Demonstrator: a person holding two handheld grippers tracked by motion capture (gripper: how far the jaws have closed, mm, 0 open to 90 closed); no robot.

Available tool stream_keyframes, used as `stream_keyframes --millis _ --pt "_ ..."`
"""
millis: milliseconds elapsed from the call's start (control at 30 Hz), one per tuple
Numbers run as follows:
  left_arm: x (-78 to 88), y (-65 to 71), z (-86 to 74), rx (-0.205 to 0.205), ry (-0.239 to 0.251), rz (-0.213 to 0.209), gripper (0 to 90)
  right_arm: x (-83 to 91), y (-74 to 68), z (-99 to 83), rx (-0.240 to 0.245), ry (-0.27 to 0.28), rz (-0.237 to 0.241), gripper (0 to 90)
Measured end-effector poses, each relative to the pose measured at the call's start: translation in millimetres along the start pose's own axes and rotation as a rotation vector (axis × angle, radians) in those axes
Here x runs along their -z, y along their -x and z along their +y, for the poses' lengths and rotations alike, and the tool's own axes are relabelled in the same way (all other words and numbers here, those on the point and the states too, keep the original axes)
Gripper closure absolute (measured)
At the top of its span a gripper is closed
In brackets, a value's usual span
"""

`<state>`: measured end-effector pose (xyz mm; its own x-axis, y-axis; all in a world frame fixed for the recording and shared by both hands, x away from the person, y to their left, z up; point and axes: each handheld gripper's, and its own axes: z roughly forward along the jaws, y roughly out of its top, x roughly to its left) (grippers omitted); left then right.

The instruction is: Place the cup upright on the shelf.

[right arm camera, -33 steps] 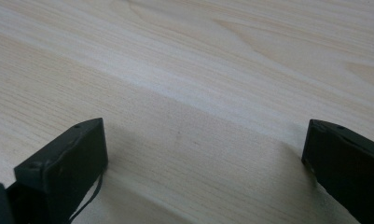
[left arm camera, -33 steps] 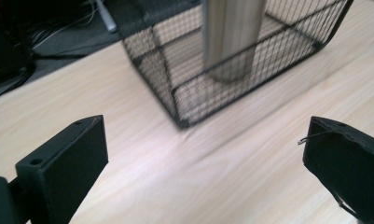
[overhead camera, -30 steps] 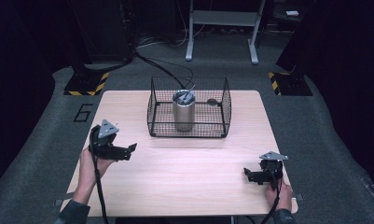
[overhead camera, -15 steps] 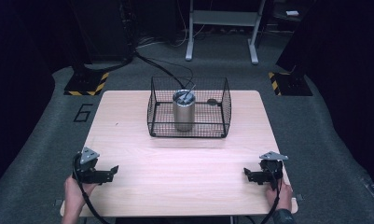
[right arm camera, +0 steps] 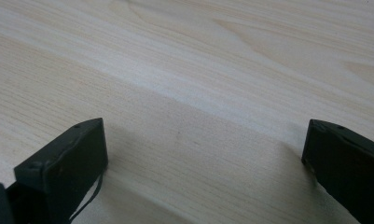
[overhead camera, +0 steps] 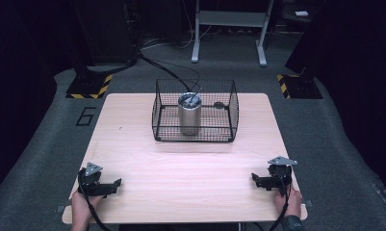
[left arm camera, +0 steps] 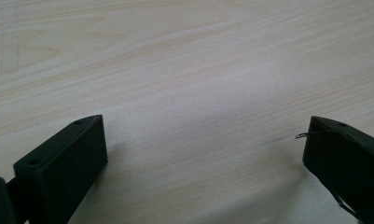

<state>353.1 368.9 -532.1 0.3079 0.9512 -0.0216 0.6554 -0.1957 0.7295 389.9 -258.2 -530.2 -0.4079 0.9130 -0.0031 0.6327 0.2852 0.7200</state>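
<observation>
Tumbler (overhead camera: 190,115) upright, apparently, in wire basket (overhead camera: 231,103)

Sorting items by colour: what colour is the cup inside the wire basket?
Silvery metal cup, clearest in the high view.

Bare table (overhead camera: 190,173) lies open between both grippers, while the wire basket (overhead camera: 195,111) blocks the far middle.
</observation>
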Motion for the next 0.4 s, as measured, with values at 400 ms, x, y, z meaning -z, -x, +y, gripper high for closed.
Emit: stream_keyframes --millis 400 --pt "-5.1 1.5 3.0 0.025 0.001 0.054 0.0 0.0 -0.2 -0.1 -0.001 0.000 -0.001 0.0"
